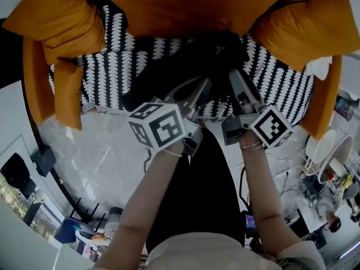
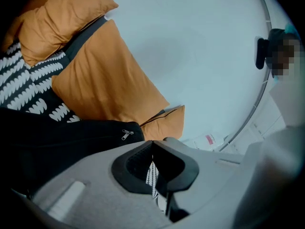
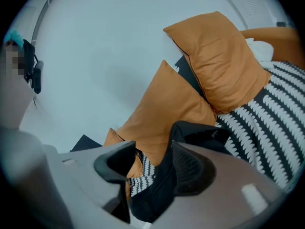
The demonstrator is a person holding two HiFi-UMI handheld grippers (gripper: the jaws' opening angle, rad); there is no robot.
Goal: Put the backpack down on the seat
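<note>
On the black-and-white patterned seat, between two orange side cushions and in front of the orange back cushion, the black backpack is seen lying flat. The put-down itself is judged to be done. One corner of the bag reaches toward the front edge of the seat, while the rest lies further in.

The left gripper is clenched, with its pads brought together at the tips and nothing caught between them; only a sliver of patterned cover is glimpsed through the slit below. It is held just above the near side of the bag, where a zip pull can be made out. The right gripper is released, its jaws spread wide. A fold of the bag's black fabric is seen in the gap, close against the right-hand pad, but it is not pinched, since the other pad stands clear of it.

The main risk is judged to lie with that fold. If the right gripper were drawn back without first being lifted clear, the fabric or a loose strap could be snagged on the ribbed pad and the bag dragged forward. Because one corner is already near the seat's front edge, such a pull could tip the backpack off onto the floor. A lesser risk is that the soft bag could slump or slide on the cover once it is left unsupported
</note>
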